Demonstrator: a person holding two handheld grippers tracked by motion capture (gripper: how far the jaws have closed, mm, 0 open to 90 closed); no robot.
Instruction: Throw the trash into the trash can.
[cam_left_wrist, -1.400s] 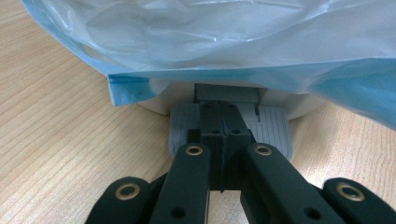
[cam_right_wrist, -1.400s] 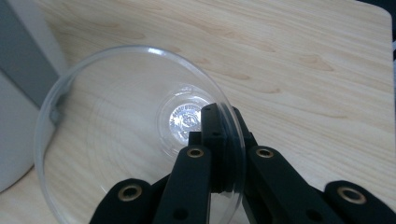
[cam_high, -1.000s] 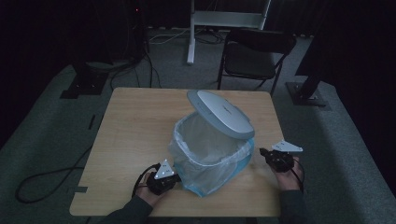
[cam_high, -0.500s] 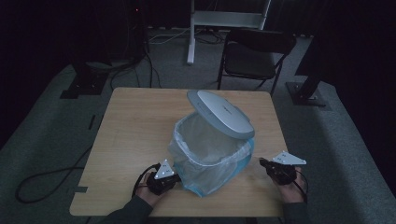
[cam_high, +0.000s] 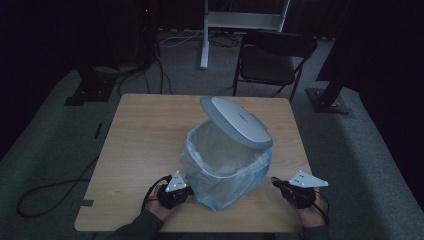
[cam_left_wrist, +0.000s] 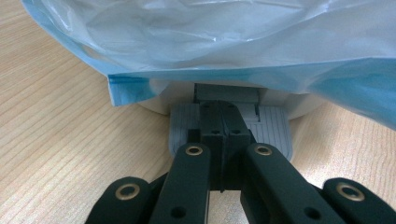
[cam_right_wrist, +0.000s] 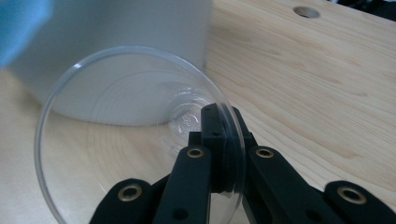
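Observation:
A white pedal bin (cam_high: 226, 167) lined with a blue-tinted bag (cam_left_wrist: 210, 42) stands on the wooden table (cam_high: 145, 135), its lid (cam_high: 237, 121) raised. My left gripper (cam_high: 187, 191) is at the bin's near left foot. In the left gripper view it (cam_left_wrist: 222, 116) is shut, with its tips resting on the grey ribbed pedal (cam_left_wrist: 276, 127). My right gripper (cam_high: 276, 182) is near the table's front right, apart from the bin. In the right gripper view it (cam_right_wrist: 217, 122) is shut on the edge of a clear round plastic disc (cam_right_wrist: 116, 121), with the bin's white wall (cam_right_wrist: 116, 28) behind.
A folding chair (cam_high: 272, 60) and a white stand (cam_high: 240, 20) lie beyond the far edge. Cables (cam_high: 45, 195) run over the floor at the left. A round hole (cam_right_wrist: 306, 11) pierces the tabletop. Bare wood spreads left of the bin.
My right hand has drawn back from the bin toward the table's near right edge, carrying the clear disc. The left hand and the raised lid have kept still.

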